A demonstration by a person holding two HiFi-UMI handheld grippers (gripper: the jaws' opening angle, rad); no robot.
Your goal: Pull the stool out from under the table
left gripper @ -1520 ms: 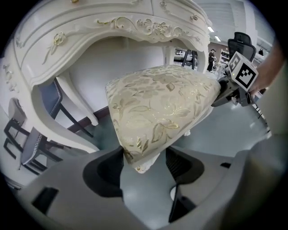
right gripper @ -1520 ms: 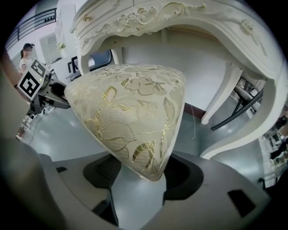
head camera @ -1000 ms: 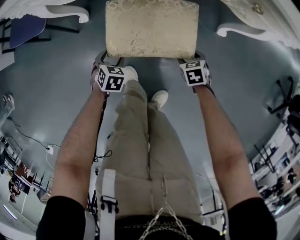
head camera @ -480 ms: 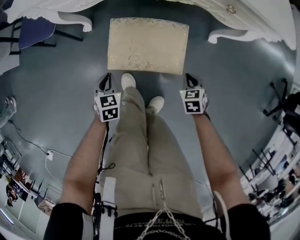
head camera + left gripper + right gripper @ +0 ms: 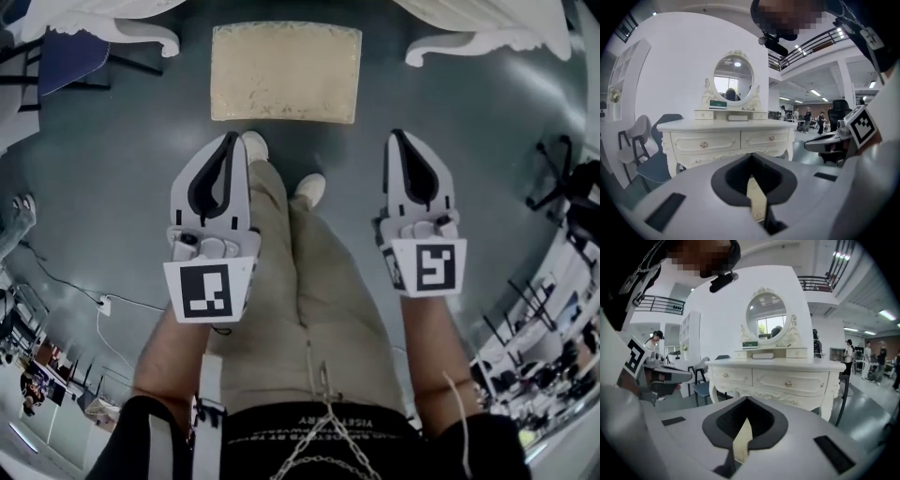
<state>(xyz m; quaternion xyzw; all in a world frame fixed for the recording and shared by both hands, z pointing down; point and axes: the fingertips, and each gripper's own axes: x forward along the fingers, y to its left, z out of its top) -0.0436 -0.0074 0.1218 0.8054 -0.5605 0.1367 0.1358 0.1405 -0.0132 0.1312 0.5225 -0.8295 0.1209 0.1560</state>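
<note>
The stool (image 5: 286, 72), a rectangle with a cream patterned cushion, stands on the grey floor in front of the white dressing table (image 5: 122, 28), out from between its curved legs. My left gripper (image 5: 230, 141) and right gripper (image 5: 398, 137) hang raised, well above the floor and short of the stool. Both are shut and hold nothing; their jaws have just closed with nothing between them. In the left gripper view, the left gripper (image 5: 751, 157) points at the table's drawers (image 5: 724, 143), and a sliver of the stool (image 5: 756, 199) shows through the jaws. The right gripper (image 5: 746, 400) shows the same.
The person's legs and white shoes (image 5: 314, 190) stand just before the stool. A blue chair (image 5: 56, 56) sits left of the table, with a dark chair frame (image 5: 558, 187) to the right. A cable (image 5: 103, 302) lies on the floor at left. An oval mirror (image 5: 733, 77) tops the table.
Both grippers were open at the stool's near corners. They let go, drew back, shut and rose high toward the camera. The stool stays where it was left.
</note>
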